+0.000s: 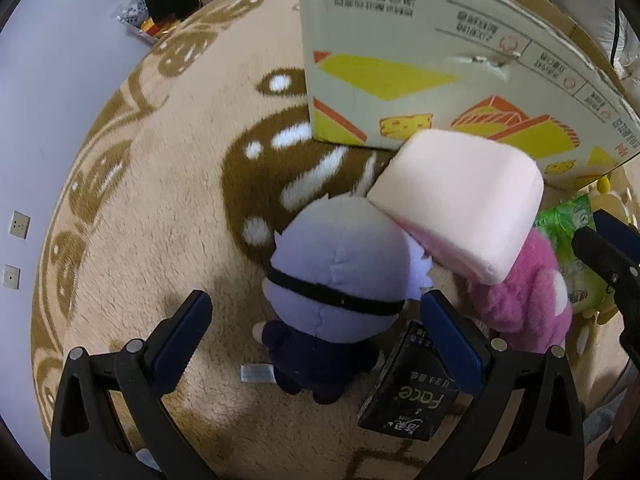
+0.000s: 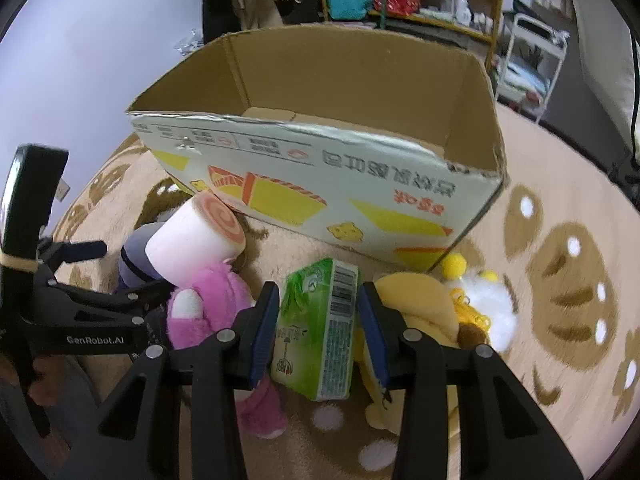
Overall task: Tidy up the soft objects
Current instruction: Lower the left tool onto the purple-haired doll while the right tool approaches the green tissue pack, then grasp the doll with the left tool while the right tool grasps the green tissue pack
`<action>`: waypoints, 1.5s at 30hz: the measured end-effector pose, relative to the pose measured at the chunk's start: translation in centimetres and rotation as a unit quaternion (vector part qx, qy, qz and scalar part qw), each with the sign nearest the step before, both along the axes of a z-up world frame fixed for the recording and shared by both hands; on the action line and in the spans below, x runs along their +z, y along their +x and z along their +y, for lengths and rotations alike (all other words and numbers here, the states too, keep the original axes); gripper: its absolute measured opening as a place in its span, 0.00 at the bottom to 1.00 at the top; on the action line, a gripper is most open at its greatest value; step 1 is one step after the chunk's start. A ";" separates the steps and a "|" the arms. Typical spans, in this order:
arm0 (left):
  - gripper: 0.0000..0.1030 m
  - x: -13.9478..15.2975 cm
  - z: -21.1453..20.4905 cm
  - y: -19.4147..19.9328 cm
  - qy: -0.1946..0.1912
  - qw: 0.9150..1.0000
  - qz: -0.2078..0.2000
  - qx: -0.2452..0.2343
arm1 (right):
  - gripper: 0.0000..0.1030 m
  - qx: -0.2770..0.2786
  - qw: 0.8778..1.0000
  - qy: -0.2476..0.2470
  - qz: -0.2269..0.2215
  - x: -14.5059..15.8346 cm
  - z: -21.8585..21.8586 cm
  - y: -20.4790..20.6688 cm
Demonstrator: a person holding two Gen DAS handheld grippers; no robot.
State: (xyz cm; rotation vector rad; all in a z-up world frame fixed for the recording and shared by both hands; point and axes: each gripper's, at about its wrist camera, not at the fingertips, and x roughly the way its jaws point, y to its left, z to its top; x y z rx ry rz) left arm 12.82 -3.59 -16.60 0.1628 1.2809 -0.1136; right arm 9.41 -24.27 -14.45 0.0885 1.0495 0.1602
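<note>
My left gripper (image 1: 316, 312) points down at the rug and stands open around a doll (image 1: 340, 256) with a lavender head, black band and dark body; its pads do not press on it. A pink swirl-roll cushion (image 1: 460, 200) leans on a pink plush (image 1: 528, 304) right of the doll. In the right wrist view my right gripper (image 2: 320, 324) has its blue pads against both sides of a green tissue pack (image 2: 316, 328). The pack stands between the pink plush (image 2: 208, 300) and a yellow plush (image 2: 416, 300). The open cardboard box (image 2: 320, 168) stands just behind.
A black "Face" tissue pack (image 1: 404, 392) lies under the left gripper's right finger. A white-and-yellow plush (image 2: 488, 304) lies by the box's right corner. Everything rests on a beige patterned rug (image 1: 160, 200). Shelves and a white rack stand behind the box.
</note>
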 end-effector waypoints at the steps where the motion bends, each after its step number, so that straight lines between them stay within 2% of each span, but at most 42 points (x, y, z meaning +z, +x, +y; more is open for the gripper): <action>1: 1.00 -0.1 0.0 0.0 0.003 1.000 0.000 0.001 | 0.42 -0.004 1.000 0.005 0.004 -0.1 -0.2 0.1; 7: 1.00 -0.9 0.8 0.6 0.000 1.000 0.023 0.019 | 0.42 -0.007 1.000 0.014 0.022 -0.9 -0.3 0.3; 12: 0.93 -1.5 1.7 1.1 -0.016 0.998 0.042 0.037 | 0.43 -0.009 0.999 0.011 0.032 -1.6 -0.3 0.6; 15: 0.86 -1.4 1.4 1.1 -0.017 0.999 0.039 0.026 | 0.45 -0.005 0.999 0.003 0.031 -1.9 0.0 0.7; 18: 0.72 -1.3 1.1 0.7 -0.027 0.999 0.037 0.015 | 0.49 0.000 0.999 -0.001 0.033 -2.2 0.6 0.9; 21: 0.70 -1.3 1.0 0.3 -0.027 0.999 0.035 0.015 | 0.49 0.005 0.999 -0.011 0.032 -2.4 1.1 1.0; 23: 0.62 -1.4 1.1 0.3 -0.025 0.999 0.037 0.020 | 0.49 0.004 1.000 -0.010 0.029 -2.5 1.2 1.0; 26: 0.58 -1.3 1.3 0.0 -0.025 0.999 0.037 0.026 | 0.47 0.001 1.000 -0.002 0.026 -2.6 1.0 0.9; 28: 0.57 -1.2 1.5 -0.1 -0.025 0.999 0.033 0.029 | 0.42 -0.004 1.000 0.003 0.023 -2.5 1.0 0.9; 35: 0.55 0.1 2.5 -1.2 -0.010 1.000 -0.002 0.029 | 0.36 -0.014 0.999 0.031 0.020 -2.0 0.0 0.7; 39: 0.55 1.5 3.1 -1.6 -0.024 0.999 -0.026 0.036 | 0.34 -0.024 0.997 0.067 0.015 -1.4 -0.7 0.5; 42: 0.55 2.2 2.8 -1.7 -0.030 0.998 -0.038 0.047 | 0.32 -0.023 0.998 0.061 0.009 -1.2 -0.5 0.4; 45: 0.55 3.3 2.9 -2.1 -0.036 0.996 -0.060 0.050 | 0.31 -0.018 0.999 0.032 -0.011 -0.4 -0.1 0.0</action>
